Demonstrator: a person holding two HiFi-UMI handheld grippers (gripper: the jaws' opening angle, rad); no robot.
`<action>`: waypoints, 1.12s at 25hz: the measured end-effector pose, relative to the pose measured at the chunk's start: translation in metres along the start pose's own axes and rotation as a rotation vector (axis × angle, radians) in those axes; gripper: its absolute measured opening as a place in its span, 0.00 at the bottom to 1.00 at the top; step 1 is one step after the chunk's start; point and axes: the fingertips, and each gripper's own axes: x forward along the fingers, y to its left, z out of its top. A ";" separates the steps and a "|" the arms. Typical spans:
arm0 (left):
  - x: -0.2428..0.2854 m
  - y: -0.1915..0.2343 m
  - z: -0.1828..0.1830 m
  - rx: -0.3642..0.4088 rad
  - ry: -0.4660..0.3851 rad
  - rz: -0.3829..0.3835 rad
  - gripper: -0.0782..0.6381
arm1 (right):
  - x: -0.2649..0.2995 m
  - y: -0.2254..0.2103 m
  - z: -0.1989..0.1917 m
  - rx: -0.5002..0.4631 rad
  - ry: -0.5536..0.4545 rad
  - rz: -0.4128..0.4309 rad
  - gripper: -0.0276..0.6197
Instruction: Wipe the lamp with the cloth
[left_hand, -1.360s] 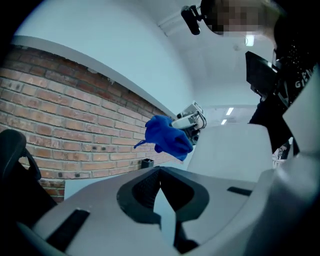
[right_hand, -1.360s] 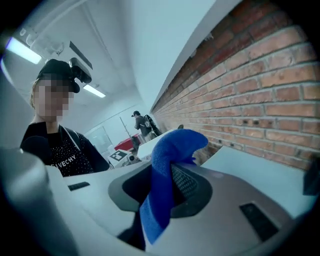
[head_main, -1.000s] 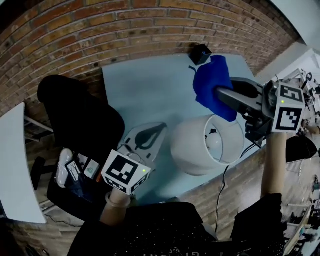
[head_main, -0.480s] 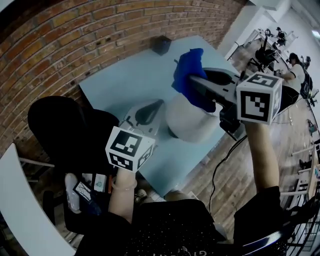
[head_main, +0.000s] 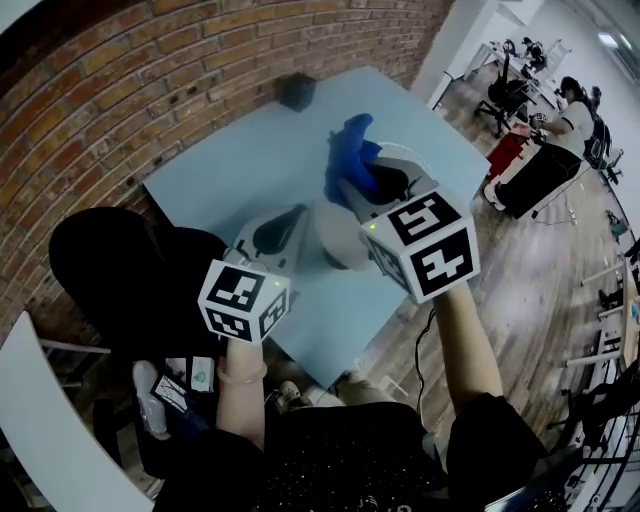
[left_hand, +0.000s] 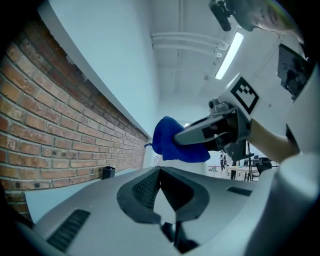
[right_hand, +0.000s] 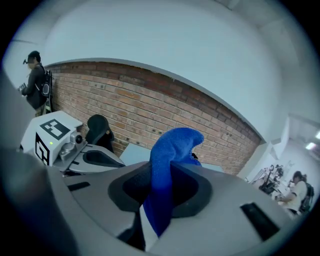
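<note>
A white lamp shade (head_main: 335, 248) lies on the light blue table (head_main: 225, 170), mostly hidden behind both grippers. My right gripper (head_main: 356, 188) is shut on a blue cloth (head_main: 347, 162), held just over the shade's far side; its marker cube covers the shade's near side. In the right gripper view the blue cloth (right_hand: 169, 165) stands up from between the closed jaws of the right gripper (right_hand: 167, 175). My left gripper (head_main: 293, 216) sits at the shade's left, its jaws closed on nothing. The left gripper view looks past the left gripper (left_hand: 160, 174) at the cloth (left_hand: 172, 141).
A small black box (head_main: 296, 90) stands at the table's far corner by the brick wall (head_main: 150, 90). A black chair (head_main: 125, 265) is on the left, off the table. A dark cable (head_main: 424, 345) hangs off the table's near edge. People sit at desks (head_main: 560, 110) far right.
The right gripper carried the cloth left and nearer, from beside the shade to over it, and its cube now hides most of the shade. The left gripper stayed beside the lamp.
</note>
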 end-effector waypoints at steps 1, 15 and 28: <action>-0.002 0.001 -0.002 0.000 0.007 0.003 0.12 | 0.001 0.002 -0.002 -0.007 0.000 -0.045 0.18; -0.018 0.023 -0.019 0.036 0.087 0.026 0.12 | 0.027 0.038 -0.050 0.075 -0.030 -0.305 0.18; -0.036 0.027 -0.073 0.011 0.160 0.044 0.12 | 0.061 0.114 -0.142 0.120 0.003 -0.123 0.18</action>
